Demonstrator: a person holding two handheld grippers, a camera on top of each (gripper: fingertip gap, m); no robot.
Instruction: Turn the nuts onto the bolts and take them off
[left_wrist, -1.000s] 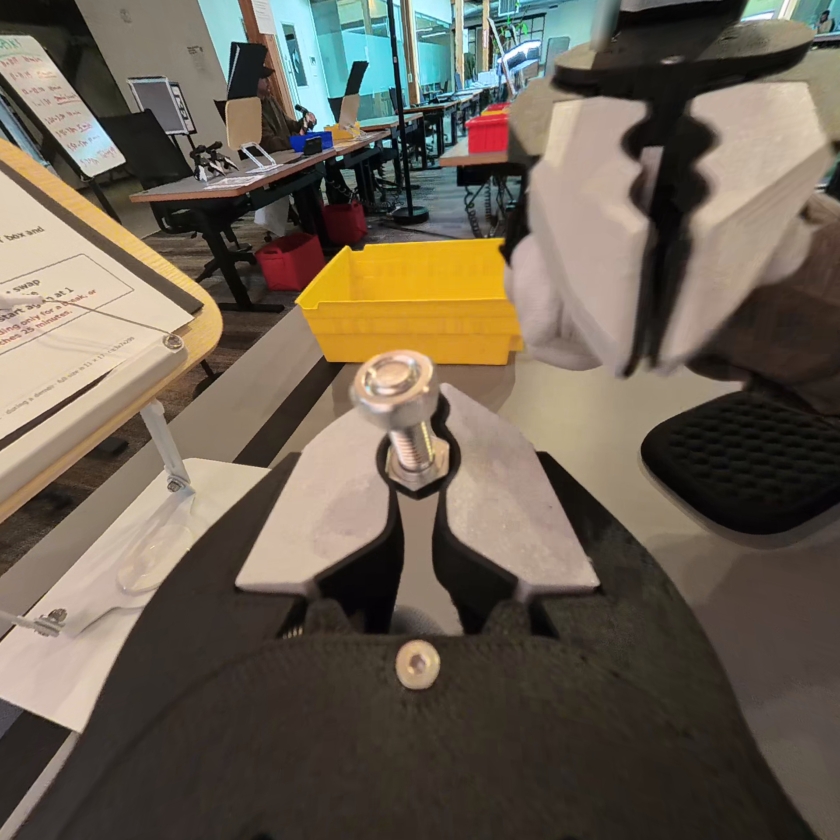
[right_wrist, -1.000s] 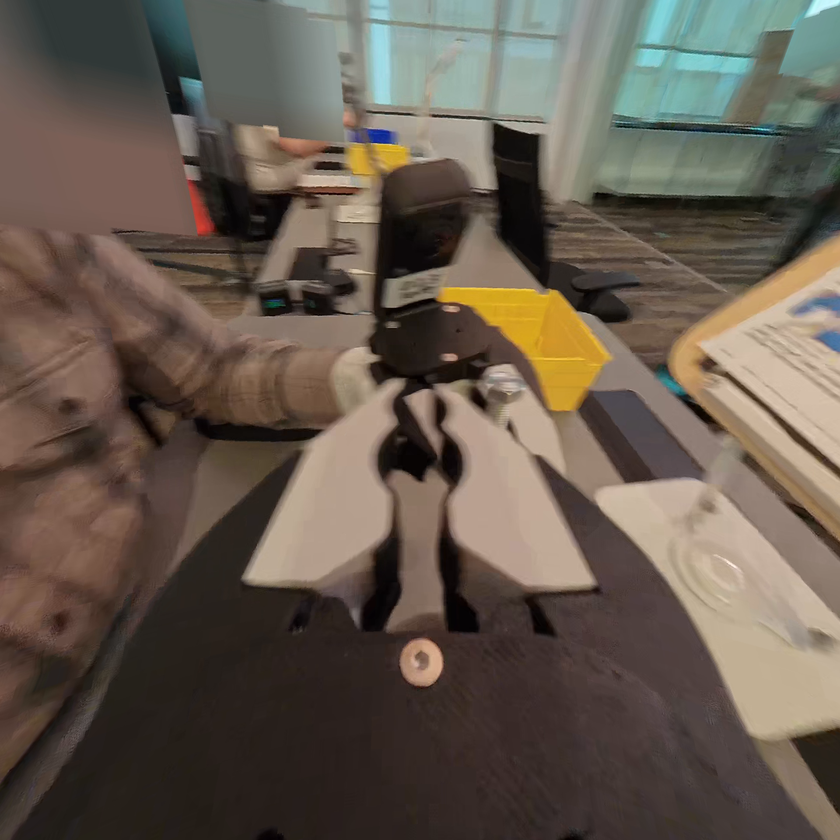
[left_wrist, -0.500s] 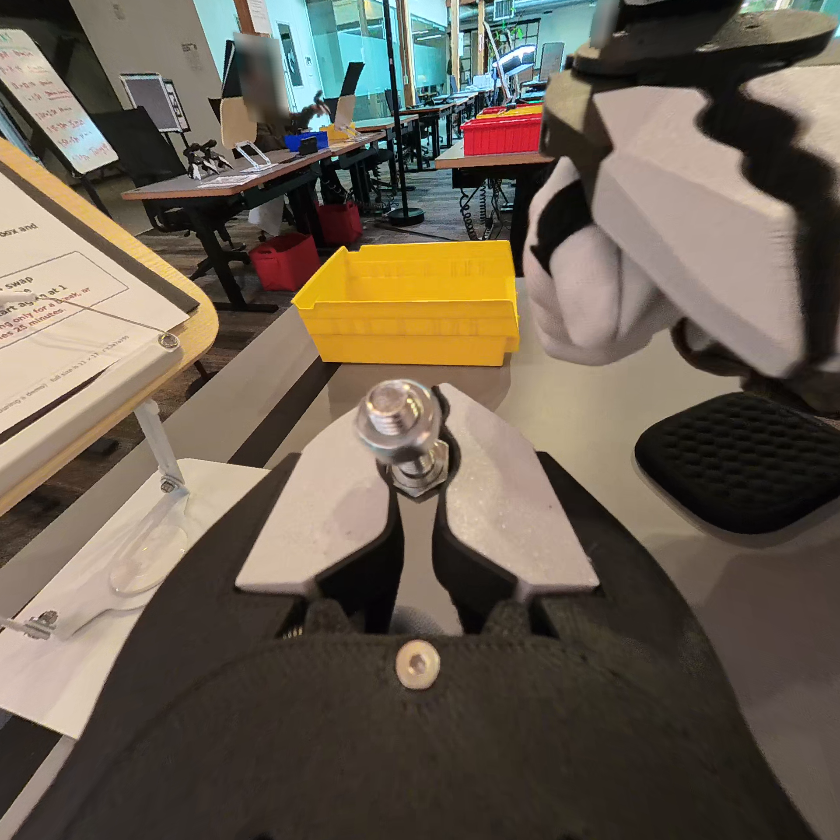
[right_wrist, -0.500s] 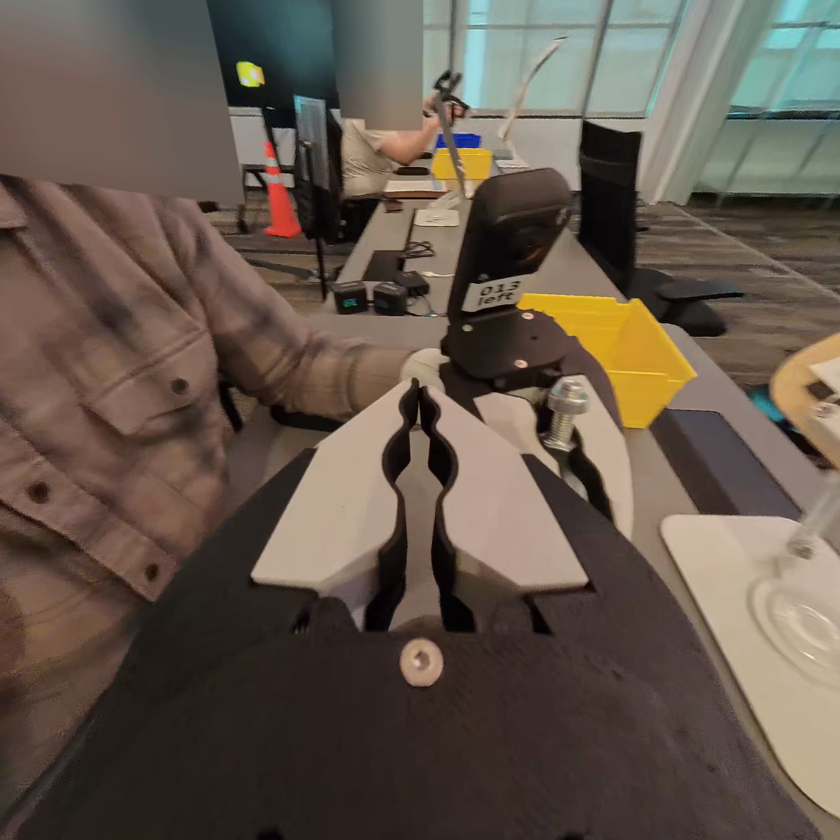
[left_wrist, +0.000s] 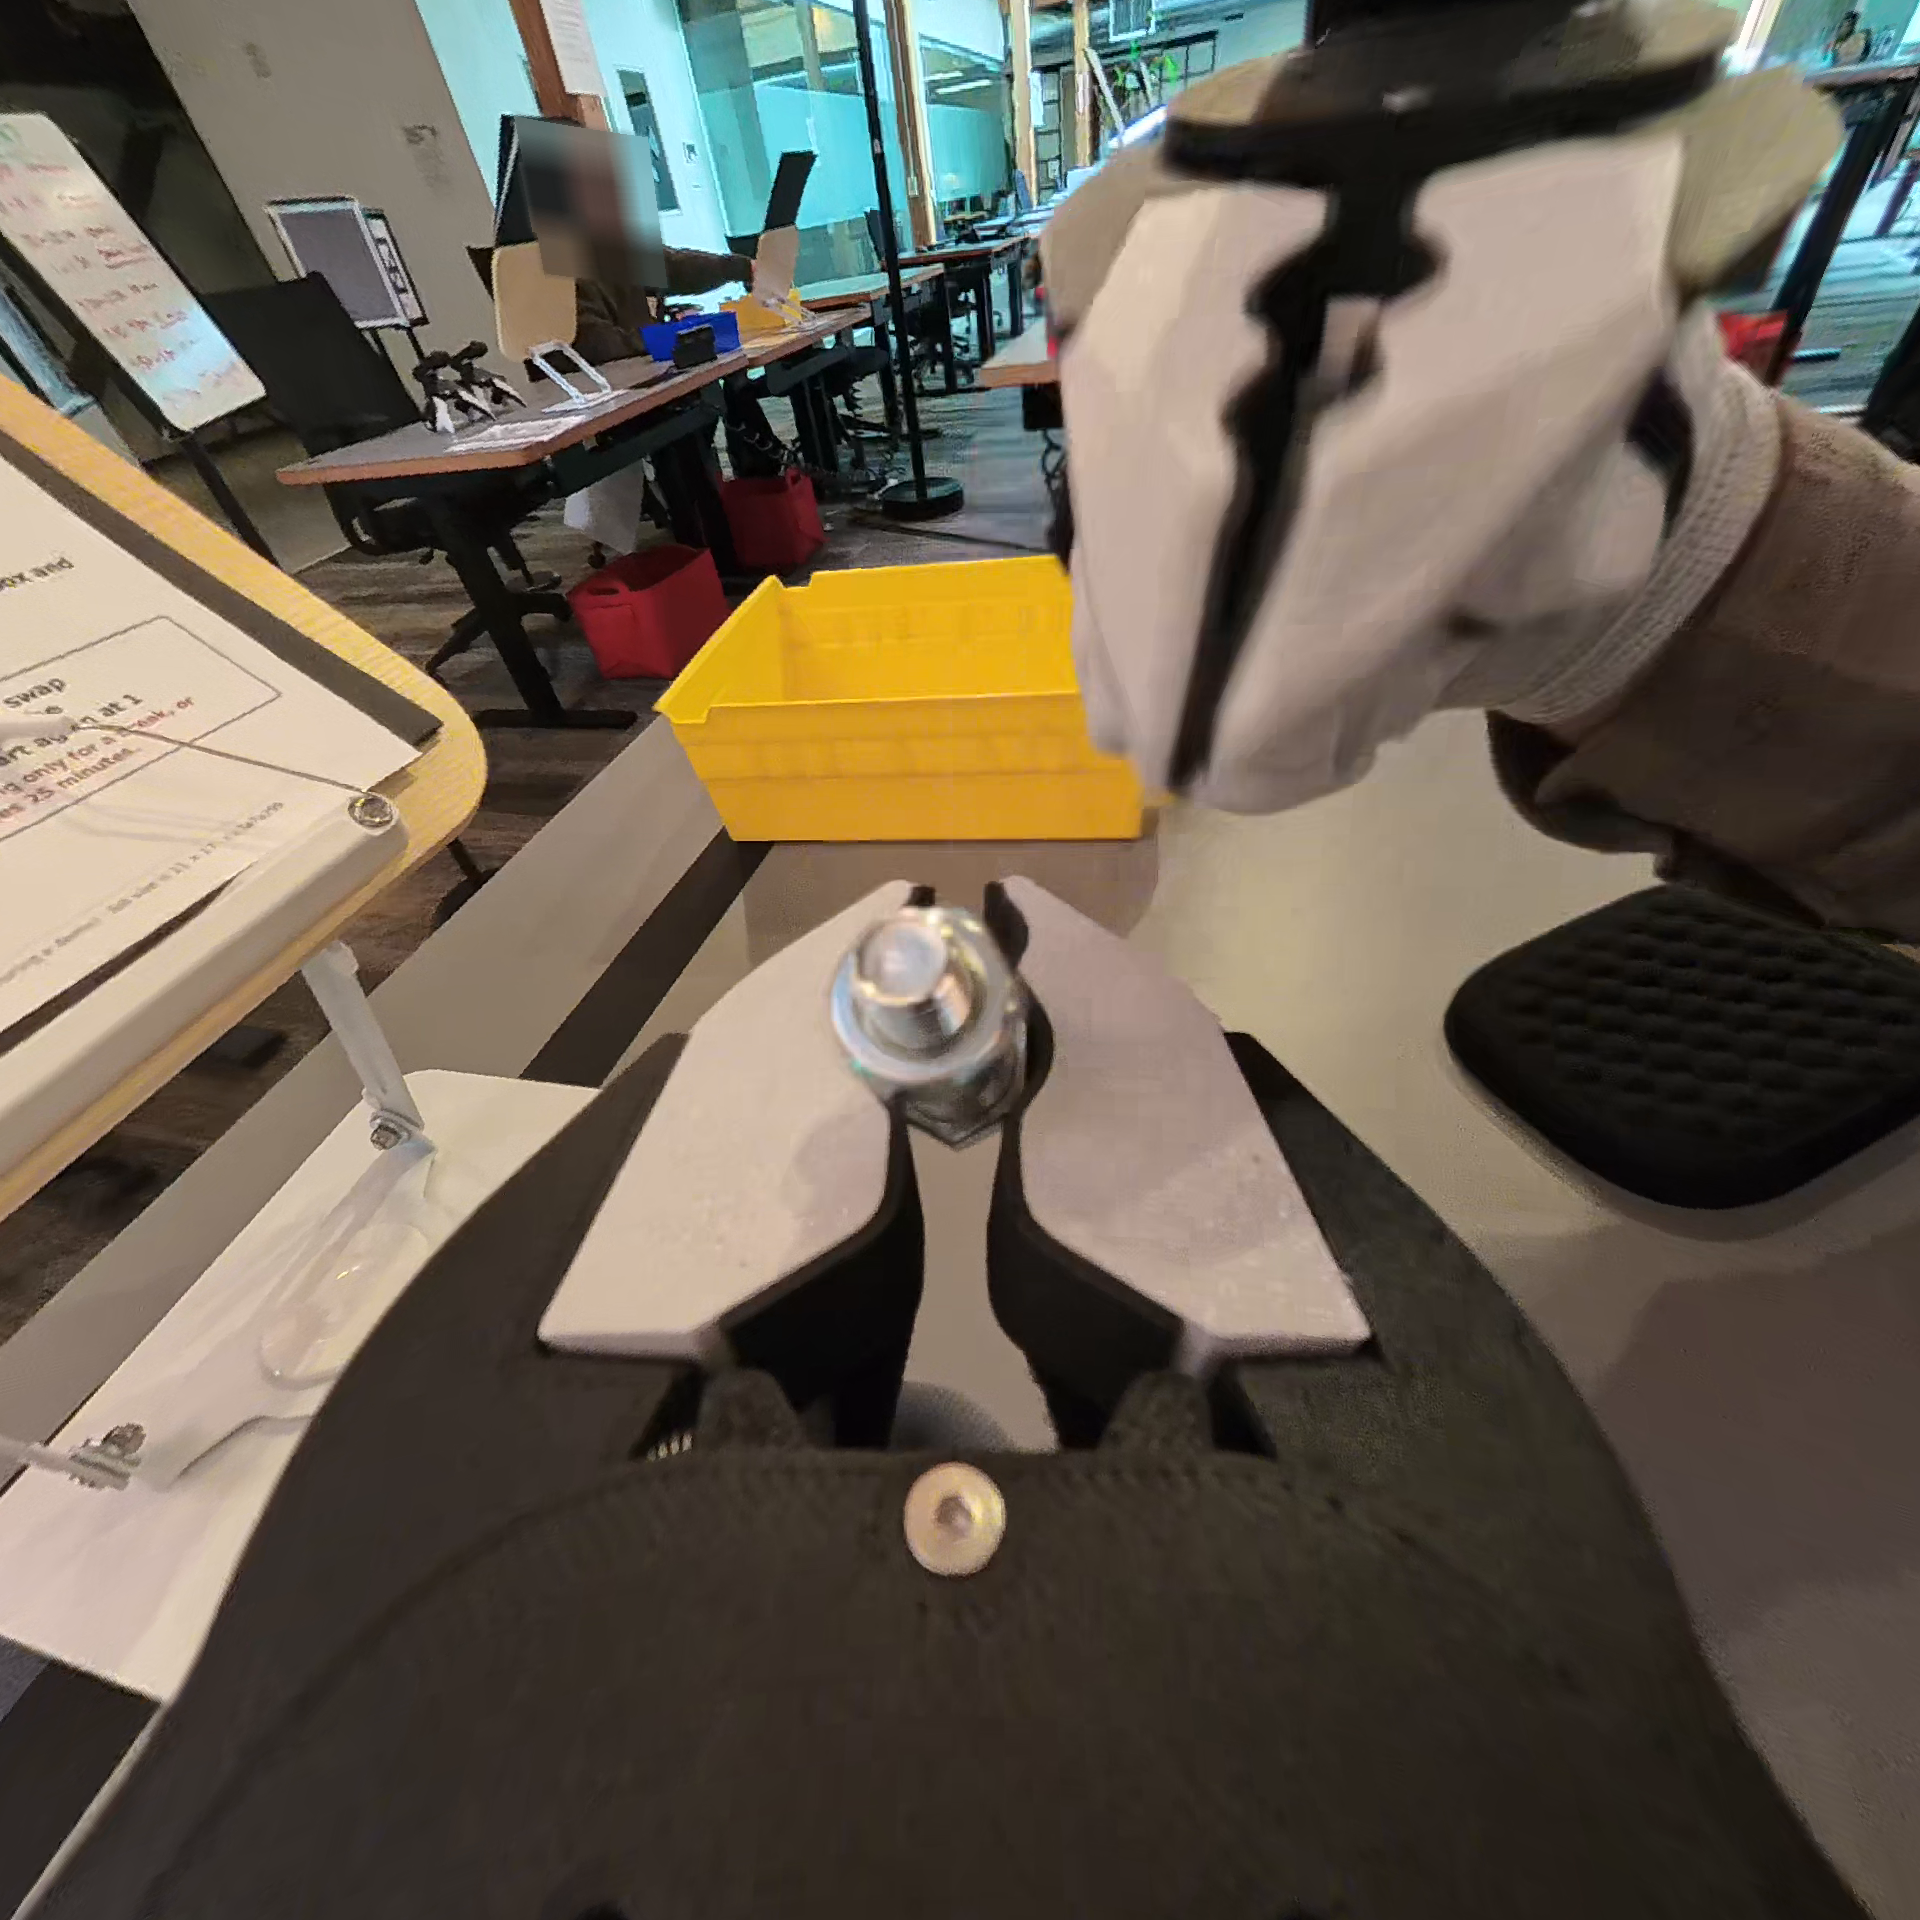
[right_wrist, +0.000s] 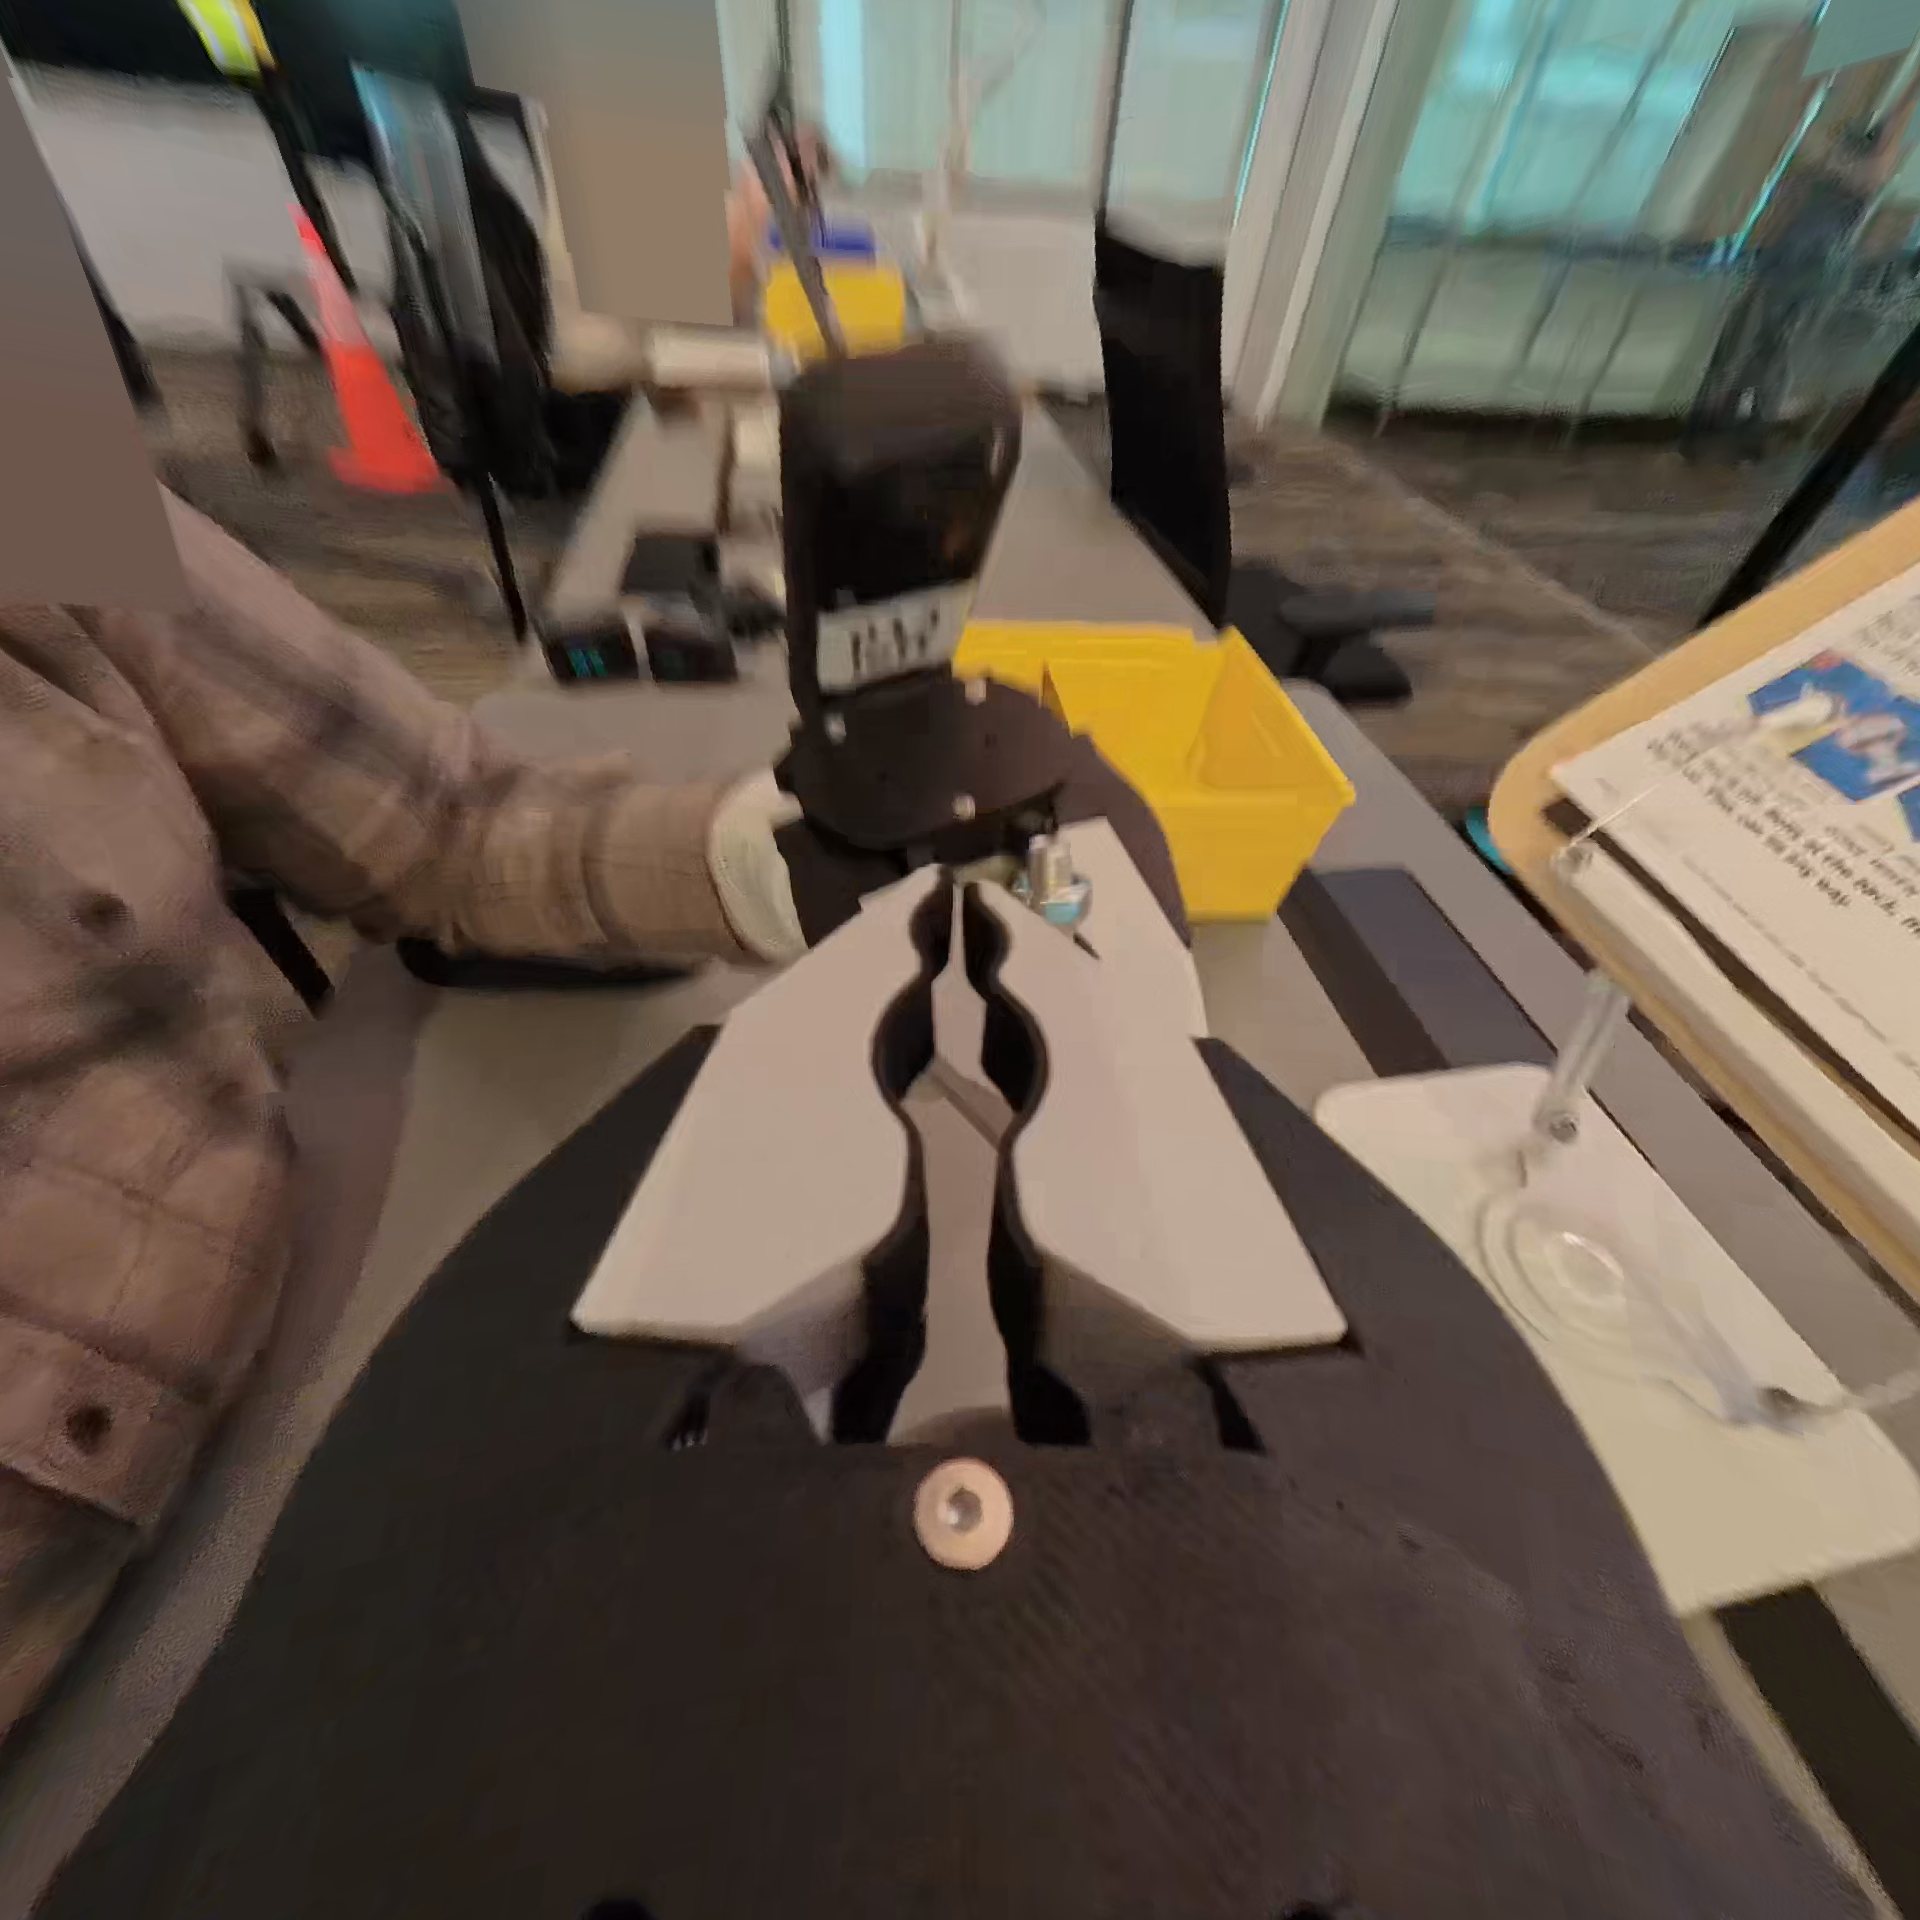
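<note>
While left claw (left_wrist: 951, 914) grips, bolt (left_wrist: 920, 1023) now tilts toward camera.

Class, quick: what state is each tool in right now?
Left tool: closed on the bolt, which carries a nut.
Right tool: closed, holding nothing.

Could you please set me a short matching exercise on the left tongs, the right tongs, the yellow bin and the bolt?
Things:
1. left tongs
2. right tongs
3. yellow bin
4. bolt

States:
A. shows nothing inside
B. shut, holding nothing
C. carries a nut, threaded end toward the left wrist camera
D. shut on the bolt

Pairs: 1-D, 2-B, 3-A, 4-C
</note>
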